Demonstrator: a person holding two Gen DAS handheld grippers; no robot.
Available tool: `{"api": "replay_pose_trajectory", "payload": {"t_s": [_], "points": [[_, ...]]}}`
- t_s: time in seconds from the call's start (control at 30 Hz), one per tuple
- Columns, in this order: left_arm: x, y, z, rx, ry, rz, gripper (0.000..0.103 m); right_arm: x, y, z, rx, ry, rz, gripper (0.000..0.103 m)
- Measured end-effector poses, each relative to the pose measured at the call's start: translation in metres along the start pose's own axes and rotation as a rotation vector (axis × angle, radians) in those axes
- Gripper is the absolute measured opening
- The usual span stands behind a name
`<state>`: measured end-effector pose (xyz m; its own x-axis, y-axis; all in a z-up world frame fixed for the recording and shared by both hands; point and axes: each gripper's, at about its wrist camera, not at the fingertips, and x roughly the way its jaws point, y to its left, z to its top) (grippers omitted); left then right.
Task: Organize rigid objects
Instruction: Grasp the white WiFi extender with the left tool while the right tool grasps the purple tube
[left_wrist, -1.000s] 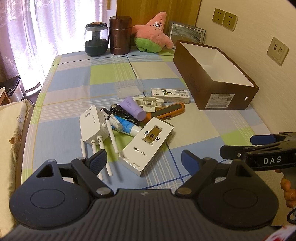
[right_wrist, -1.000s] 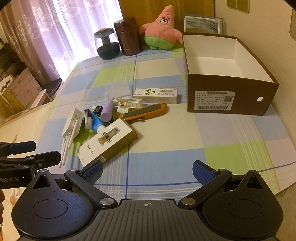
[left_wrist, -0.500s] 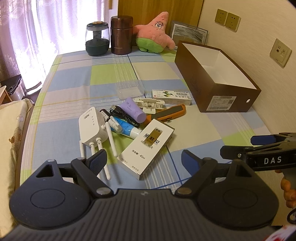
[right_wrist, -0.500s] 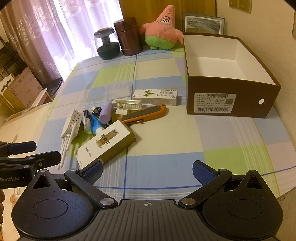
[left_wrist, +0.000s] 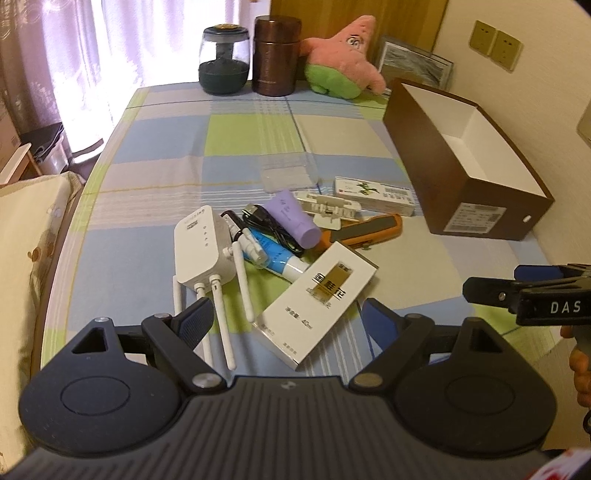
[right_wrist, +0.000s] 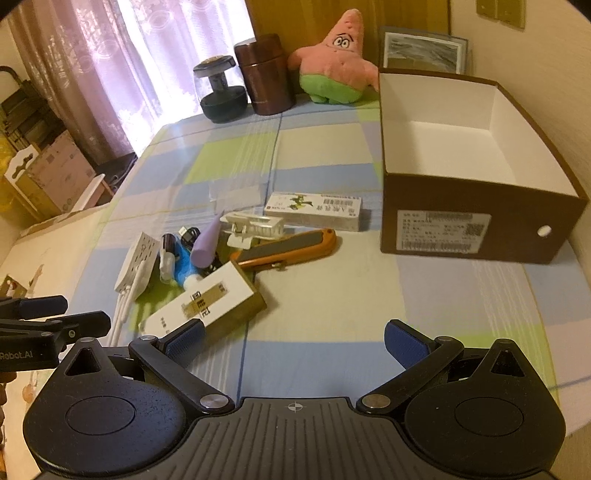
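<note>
A pile of small items lies mid-table: a white router (left_wrist: 203, 247) with antennas, a white and gold box (left_wrist: 317, 299) (right_wrist: 207, 299), a blue tube (left_wrist: 273, 254), a purple tube (left_wrist: 293, 218) (right_wrist: 207, 240), a black cable (left_wrist: 266, 229), an orange utility knife (left_wrist: 365, 230) (right_wrist: 291, 247), a white clip (right_wrist: 255, 227) and a white medicine box (left_wrist: 376, 194) (right_wrist: 314, 210). An open, empty brown box (left_wrist: 469, 184) (right_wrist: 476, 206) stands at the right. My left gripper (left_wrist: 286, 323) is open just before the white and gold box. My right gripper (right_wrist: 293, 341) is open over bare cloth, near the same box.
At the table's far end stand a dark glass jar (left_wrist: 221, 61), a brown canister (left_wrist: 275, 57), a pink star plush (left_wrist: 343, 70) and a framed picture (left_wrist: 413, 62). A clear plastic case (left_wrist: 288, 173) lies behind the pile. A cushion (left_wrist: 22, 236) lies left; the wall is right.
Both grippers have moved forward toward the pile, so the items look larger and closer. Both stay open. Nothing on the table has moved.
</note>
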<state>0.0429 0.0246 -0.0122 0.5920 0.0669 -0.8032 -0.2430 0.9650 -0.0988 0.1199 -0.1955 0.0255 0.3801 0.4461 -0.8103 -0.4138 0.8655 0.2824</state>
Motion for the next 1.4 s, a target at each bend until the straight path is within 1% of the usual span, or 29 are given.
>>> {"api": "replay_pose_trajectory", "payload": {"t_s": [0.2, 0.37, 0.47, 0.6, 0.67, 0.8, 0.9, 1.13, 1.3, 1.4], "points": [[0.011, 0.005, 0.006, -0.042, 0.004, 0.037, 0.083, 0.019, -0.007, 0.013, -0.049, 0.001, 0.053, 0.101], [0.021, 0.012, 0.010, -0.085, 0.002, 0.088, 0.082, 0.031, -0.010, 0.023, -0.111, -0.015, 0.105, 0.101], [0.026, 0.019, 0.010, -0.116, 0.005, 0.114, 0.082, 0.038, -0.011, 0.027, -0.146, -0.019, 0.128, 0.098], [0.036, 0.031, 0.009, -0.138, 0.024, 0.140, 0.077, 0.055, -0.011, 0.031, -0.169, -0.005, 0.155, 0.093], [0.042, 0.037, 0.010, -0.146, 0.037, 0.140, 0.075, 0.058, -0.011, 0.031, -0.166, 0.000, 0.156, 0.092], [0.055, 0.049, 0.013, -0.140, 0.051, 0.138, 0.075, 0.068, -0.009, 0.031, -0.165, -0.004, 0.165, 0.084], [0.065, 0.058, 0.019, -0.141, 0.066, 0.124, 0.074, 0.075, -0.004, 0.033, -0.171, -0.004, 0.142, 0.082], [0.085, 0.076, 0.033, -0.148, 0.079, 0.090, 0.070, 0.093, 0.003, 0.043, -0.160, -0.017, 0.117, 0.079], [0.097, 0.086, 0.043, -0.166, 0.081, 0.057, 0.069, 0.101, 0.006, 0.051, -0.150, -0.023, 0.096, 0.078], [0.105, 0.091, 0.047, -0.176, 0.082, 0.050, 0.069, 0.106, 0.007, 0.054, -0.155, -0.021, 0.087, 0.078]]}}
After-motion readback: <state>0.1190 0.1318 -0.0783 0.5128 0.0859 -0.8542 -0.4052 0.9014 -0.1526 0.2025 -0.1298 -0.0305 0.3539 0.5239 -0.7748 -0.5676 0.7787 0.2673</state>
